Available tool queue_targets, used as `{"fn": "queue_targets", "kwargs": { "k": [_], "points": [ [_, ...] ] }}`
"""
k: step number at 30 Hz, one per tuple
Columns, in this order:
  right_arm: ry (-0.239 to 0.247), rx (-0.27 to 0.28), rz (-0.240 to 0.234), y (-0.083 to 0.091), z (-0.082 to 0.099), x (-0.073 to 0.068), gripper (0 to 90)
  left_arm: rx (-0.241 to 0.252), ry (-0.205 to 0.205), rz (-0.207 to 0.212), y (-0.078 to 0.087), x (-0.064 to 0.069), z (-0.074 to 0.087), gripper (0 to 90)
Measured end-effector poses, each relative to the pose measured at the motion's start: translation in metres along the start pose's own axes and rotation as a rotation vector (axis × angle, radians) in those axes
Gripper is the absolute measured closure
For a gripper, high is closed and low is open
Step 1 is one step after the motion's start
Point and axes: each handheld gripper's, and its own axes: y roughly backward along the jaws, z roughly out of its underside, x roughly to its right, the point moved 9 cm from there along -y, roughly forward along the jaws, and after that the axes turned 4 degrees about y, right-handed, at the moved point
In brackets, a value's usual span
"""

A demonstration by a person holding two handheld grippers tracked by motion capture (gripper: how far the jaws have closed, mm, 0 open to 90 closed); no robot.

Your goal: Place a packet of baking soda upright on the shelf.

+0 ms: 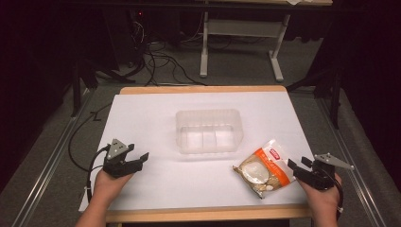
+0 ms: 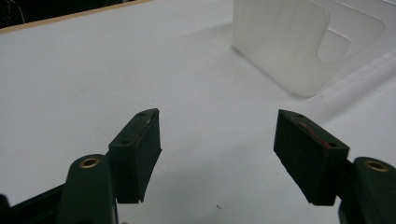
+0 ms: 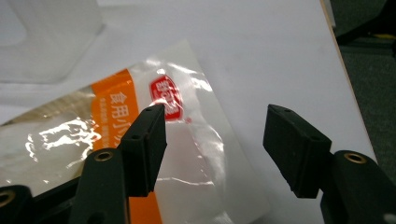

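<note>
Right gripper (image 3: 212,149): jaws spread wide, nothing pinched; aimed at the near edge of the packet.
Left gripper (image 2: 217,154): jaws spread, empty; parked over bare table at the near left.
Packet (image 1: 261,169): clear food pouch with orange label, lying flat at the near right of the white table (image 1: 156,179), just in front of the right gripper, apart from the bin.
Bin (image 1: 208,131): translucent plastic container, table centre, empty.
Step in hand: approach to the packet, probably for transfer into the bin.
Next move: advance until one jaw slides under the pouch edge, then close on the film, not the contents.
</note>
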Motion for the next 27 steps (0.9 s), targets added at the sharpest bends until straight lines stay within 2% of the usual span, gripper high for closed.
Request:
{"fn": "queue_targets", "kwargs": {
  "k": [1, 2, 5, 10, 18, 24, 27],
  "points": [
    [-0.020, -0.023, -0.005, -0.003, 0.005, 0.006, 39.9, 0.000, -0.002, -0.001, 0.000, 0.000, 0.000, 32.2],
    [-0.020, -0.023, -0.005, -0.003, 0.005, 0.006, 39.9, -0.001, -0.003, -0.001, 0.000, 0.001, 0.000, 32.2],
    [-0.079, -0.056, -0.005, -0.008, 0.013, 0.014, 39.9, -0.004, -0.006, -0.001, 0.000, 0.001, 0.001, 32.2],
    [-0.110, -0.081, -0.013, -0.009, 0.017, 0.016, 44.0, -0.004, -0.006, -0.001, -0.001, 0.001, 0.001, 32.2],
    [-0.109, -0.114, -0.025, -0.012, 0.021, 0.014, 55.0, -0.004, -0.009, -0.002, 0.000, 0.001, 0.001, 32.2],
    [-0.121, -0.129, -0.061, -0.012, 0.023, 0.012, 67.0, -0.012, -0.018, -0.002, -0.001, 0.002, 0.001, 32.2],
    [-0.120, -0.126, -0.069, -0.011, 0.023, 0.011, 75.7, -0.013, -0.020, -0.003, -0.001, 0.002, 0.001, 32.2]
  ]
}}
